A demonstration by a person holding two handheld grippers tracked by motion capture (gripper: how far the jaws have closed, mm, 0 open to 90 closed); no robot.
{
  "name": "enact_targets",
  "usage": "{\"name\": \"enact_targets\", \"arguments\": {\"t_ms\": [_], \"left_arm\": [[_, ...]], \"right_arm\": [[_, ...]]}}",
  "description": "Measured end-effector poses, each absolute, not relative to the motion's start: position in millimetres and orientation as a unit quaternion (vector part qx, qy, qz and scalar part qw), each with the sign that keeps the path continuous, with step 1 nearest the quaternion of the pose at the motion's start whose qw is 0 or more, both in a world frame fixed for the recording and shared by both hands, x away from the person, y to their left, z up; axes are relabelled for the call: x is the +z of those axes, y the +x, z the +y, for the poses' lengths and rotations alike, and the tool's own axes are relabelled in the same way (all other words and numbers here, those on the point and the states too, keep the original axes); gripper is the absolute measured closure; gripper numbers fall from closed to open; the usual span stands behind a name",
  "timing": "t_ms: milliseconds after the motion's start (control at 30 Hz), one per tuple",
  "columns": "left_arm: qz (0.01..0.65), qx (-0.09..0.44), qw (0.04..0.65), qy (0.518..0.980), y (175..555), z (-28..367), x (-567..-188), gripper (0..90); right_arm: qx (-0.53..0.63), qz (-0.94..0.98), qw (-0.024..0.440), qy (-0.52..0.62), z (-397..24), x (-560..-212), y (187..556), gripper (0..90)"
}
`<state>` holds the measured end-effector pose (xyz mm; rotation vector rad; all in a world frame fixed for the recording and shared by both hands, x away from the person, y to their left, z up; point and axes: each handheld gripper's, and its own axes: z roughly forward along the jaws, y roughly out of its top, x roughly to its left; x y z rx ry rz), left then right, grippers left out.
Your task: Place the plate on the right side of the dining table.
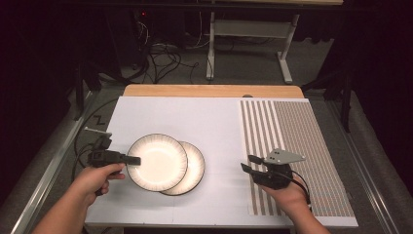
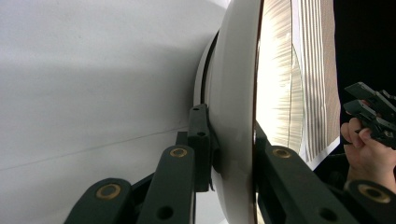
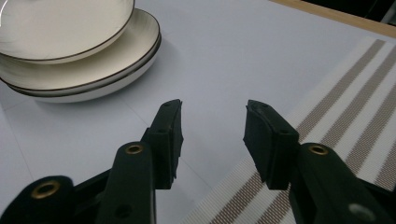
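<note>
Two cream plates with dark rims sit on the white table cover. The upper plate overlaps the left part of the lower plate. My left gripper is shut on the upper plate's left rim. In the left gripper view that rim runs edge-on between the jaws of the left gripper. My right gripper is open with nothing in it, at the left edge of the striped placemat and well to the right of the plates. The right gripper view has the right gripper gaping, and the stacked plates lie beyond at the upper left.
The striped placemat covers the right side of the table. A wooden table edge runs along the far side, with a desk frame and cables on the floor beyond. In the left gripper view, the other hand's gripper shows at the right.
</note>
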<state>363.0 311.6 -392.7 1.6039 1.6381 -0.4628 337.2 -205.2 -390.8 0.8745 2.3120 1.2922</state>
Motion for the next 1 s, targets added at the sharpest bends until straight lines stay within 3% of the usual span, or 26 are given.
{"name": "enact_targets", "arguments": {"t_ms": [367,567,833,1000], "left_arm": [[0.634,-0.166,0.402,0.639,359.5,309.8,-391.0,80.3],[0.628,-0.159,0.407,0.645,358.2,309.5,-391.3,80.3],[0.626,-0.147,0.415,0.644,356.0,308.8,-390.3,80.4],[0.623,-0.142,0.419,0.645,354.7,309.1,-389.6,80.5]], "right_arm": [[0.463,0.790,0.210,0.341,-243.5,-398.1,327.4,35.0],[0.475,0.781,0.204,0.351,-244.4,-399.8,328.9,29.2],[0.467,0.776,0.220,0.362,-237.9,-402.9,329.4,6.1],[0.466,0.778,0.216,0.363,-236.1,-404.3,329.6,5.1]]}}
